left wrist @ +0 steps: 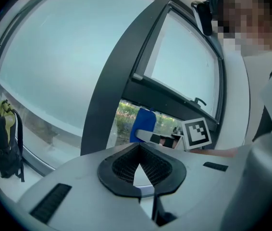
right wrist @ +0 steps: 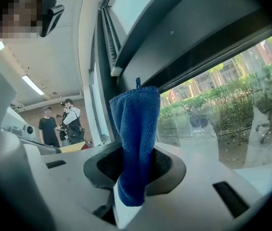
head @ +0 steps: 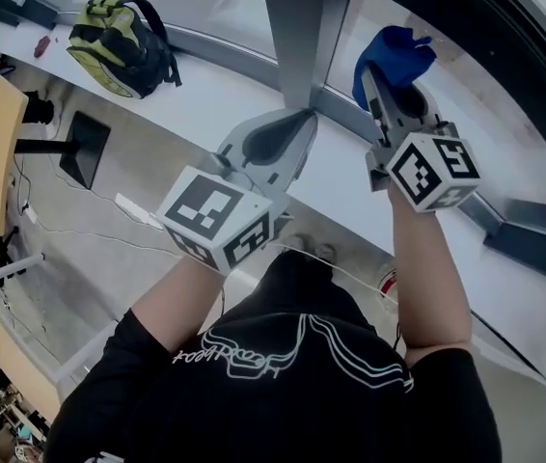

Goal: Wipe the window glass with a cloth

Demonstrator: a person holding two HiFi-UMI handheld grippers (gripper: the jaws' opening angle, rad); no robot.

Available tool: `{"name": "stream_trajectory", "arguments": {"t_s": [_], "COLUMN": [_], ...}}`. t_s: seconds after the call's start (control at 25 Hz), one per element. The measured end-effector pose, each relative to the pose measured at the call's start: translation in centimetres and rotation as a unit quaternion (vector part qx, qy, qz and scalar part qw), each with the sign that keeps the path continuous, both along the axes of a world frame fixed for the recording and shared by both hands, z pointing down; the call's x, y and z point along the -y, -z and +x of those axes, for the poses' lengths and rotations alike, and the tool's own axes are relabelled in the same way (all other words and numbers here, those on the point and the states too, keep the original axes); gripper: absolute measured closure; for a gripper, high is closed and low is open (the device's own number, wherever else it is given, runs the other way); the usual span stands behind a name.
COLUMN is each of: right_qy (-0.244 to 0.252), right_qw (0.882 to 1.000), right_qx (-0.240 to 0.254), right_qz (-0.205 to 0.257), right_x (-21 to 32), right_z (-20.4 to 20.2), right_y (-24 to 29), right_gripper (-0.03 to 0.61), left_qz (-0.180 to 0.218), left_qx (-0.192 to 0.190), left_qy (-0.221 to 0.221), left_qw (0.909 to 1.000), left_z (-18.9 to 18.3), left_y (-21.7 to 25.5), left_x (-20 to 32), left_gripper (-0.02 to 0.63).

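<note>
The right hand-held gripper (head: 389, 87) is clamped on a blue cloth (head: 395, 54). The cloth stands out past the jaw tips toward 12 o'clock in the head view, its long axis in line with the jaws. In the right gripper view the cloth (right wrist: 136, 129) rises upright from the closed jaws, with the window glass (right wrist: 213, 124) lying from 1 to 3 o'clock of it. Whether the cloth touches the pane cannot be told.

The left hand-held gripper (head: 278, 138) sits at 9 o'clock of the right one, close to the dark window frame (head: 297, 37). Its jaws are together on nothing, as the left gripper view (left wrist: 138, 170) shows.

The right gripper is plainly the nearer to the glass. The wipe probably turns on pressing the cloth's free end onward, toward 1 o'clock, against the pane.

The only container is a yellow and black backpack (head: 121, 48), well apart at 10 o'clock on the white sill (head: 205, 95); its contents are not visible.
</note>
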State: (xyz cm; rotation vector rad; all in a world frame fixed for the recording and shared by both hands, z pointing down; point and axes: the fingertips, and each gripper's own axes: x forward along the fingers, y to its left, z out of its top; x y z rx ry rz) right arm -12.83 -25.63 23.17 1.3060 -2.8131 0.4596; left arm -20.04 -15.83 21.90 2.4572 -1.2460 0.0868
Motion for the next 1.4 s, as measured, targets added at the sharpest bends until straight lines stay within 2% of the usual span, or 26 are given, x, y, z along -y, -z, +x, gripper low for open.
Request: {"name": "stream_trajectory", "arguments": {"t_s": [0.28, 0.6, 0.84, 1.08, 1.4], "right_qy": [-0.02, -0.044, -0.063, -0.081, -0.113], "right_qw": [0.999, 0.996, 0.994, 0.993, 0.989], "right_qx": [-0.027, -0.057, -0.071, -0.067, -0.066], "right_qz": [0.022, 0.05, 0.059, 0.061, 0.064], "right_x": [5.1, 7.4, 7.8, 8.0, 7.3], "right_z": [-2.4, -3.4, -2.7, -1.6, 3.1], "right_y": [0.2, 0.1, 0.1, 0.4, -0.3], "right_gripper": [0.485, 0.485, 0.485, 0.485, 0.485], "left_qz": [-0.012, -0.023, -0.033, -0.037, -0.052], "left_qx": [-0.009, -0.021, -0.035, -0.031, -0.035], "left_qy": [0.008, 0.013, 0.018, 0.012, 0.007], "left_qw": [0.9999, 0.9994, 0.9987, 0.9988, 0.998], "left_z": [-1.7, -3.0, -3.4, -2.9, 0.6], "left_y": [-1.4, -3.1, -3.9, -4.2, -5.6], "left_x": [0.9, 0.8, 0.6, 0.4, 0.2], "left_gripper": [0.611, 0.611, 0.611, 0.611, 0.611]}}
